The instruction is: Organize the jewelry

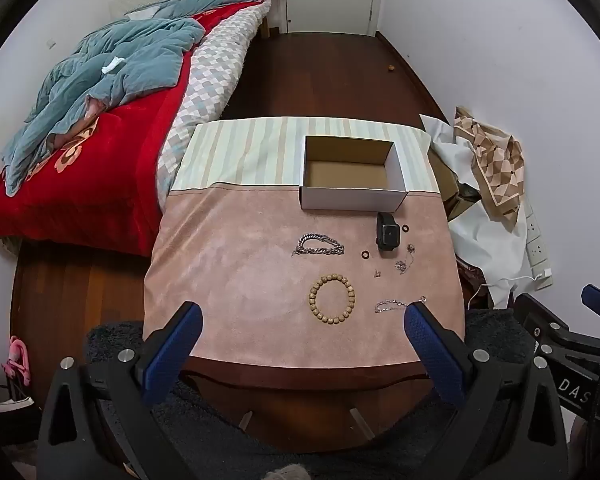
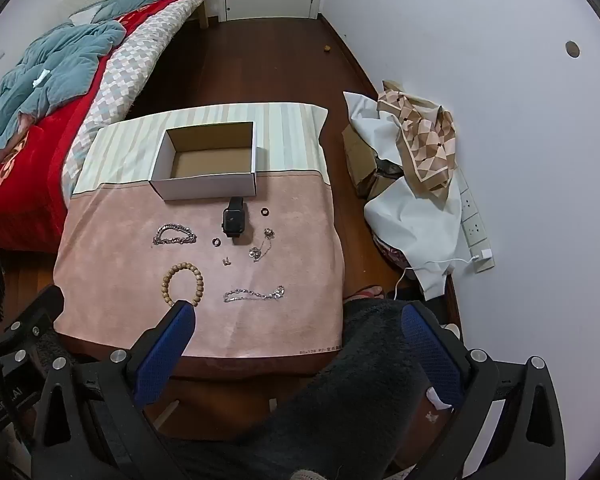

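An open white cardboard box (image 1: 352,196) (image 2: 208,188) stands on the small cloth-covered table (image 1: 236,264) (image 2: 112,236), with nothing inside it. In front of it lie a black smartwatch (image 1: 387,233) (image 2: 233,221), a thick silver chain bracelet (image 1: 318,245) (image 2: 174,234), a wooden bead bracelet (image 1: 332,299) (image 2: 183,283), a thin silver chain (image 1: 396,305) (image 2: 254,294), two dark rings (image 1: 365,255) (image 2: 216,243), a small earring (image 1: 377,273) (image 2: 227,261) and a tangled pendant chain (image 1: 405,260) (image 2: 262,246). My left gripper (image 1: 302,316) and right gripper (image 2: 296,316) hover open above the table's near edge, holding nothing.
A bed (image 1: 92,168) with a red cover and blue quilt runs along the left. To the right, a heap of white cloth, a patterned scarf (image 2: 420,148) and a power strip (image 2: 476,228) sit against the wall. Dark fleece-covered legs (image 2: 360,380) are below the grippers.
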Demonstrator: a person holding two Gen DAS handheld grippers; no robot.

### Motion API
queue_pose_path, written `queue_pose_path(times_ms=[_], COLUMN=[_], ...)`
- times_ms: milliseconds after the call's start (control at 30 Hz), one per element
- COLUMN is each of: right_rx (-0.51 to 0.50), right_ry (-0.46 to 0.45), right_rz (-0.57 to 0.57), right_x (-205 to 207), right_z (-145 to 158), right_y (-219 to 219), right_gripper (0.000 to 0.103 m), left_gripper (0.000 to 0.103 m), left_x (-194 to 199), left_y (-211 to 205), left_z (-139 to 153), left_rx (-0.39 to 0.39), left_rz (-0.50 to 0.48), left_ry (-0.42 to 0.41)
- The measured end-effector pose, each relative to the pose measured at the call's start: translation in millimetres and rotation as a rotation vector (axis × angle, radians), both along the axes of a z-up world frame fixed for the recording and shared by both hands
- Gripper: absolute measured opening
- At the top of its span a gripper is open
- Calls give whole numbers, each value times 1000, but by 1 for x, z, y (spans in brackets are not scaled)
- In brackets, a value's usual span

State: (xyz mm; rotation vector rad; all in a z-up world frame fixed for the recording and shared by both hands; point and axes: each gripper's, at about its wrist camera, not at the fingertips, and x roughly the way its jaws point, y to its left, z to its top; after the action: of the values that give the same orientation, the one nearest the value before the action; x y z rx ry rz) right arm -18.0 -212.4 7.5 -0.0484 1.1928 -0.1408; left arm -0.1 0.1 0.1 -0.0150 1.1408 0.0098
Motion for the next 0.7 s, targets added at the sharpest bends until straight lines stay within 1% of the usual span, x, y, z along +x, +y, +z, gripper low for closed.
queue_pose_path(times_ms=[300, 567, 700], right_rx=[-7, -8, -7], right_ry=[-7, -7, -7], right_rz=[0, 0, 0], right_x=[0, -1, -2], right_z=[3, 0, 5], right_y=[1, 4, 0], right_gripper=[103, 103, 103], left_gripper=[103, 103, 103], left_x=[0, 3, 2], left_y=[0, 1, 0], left_z=[0, 2, 2], left_rx=[-1, 6, 6], left_rz=[-4, -4, -5], left_ry=[0, -2, -1])
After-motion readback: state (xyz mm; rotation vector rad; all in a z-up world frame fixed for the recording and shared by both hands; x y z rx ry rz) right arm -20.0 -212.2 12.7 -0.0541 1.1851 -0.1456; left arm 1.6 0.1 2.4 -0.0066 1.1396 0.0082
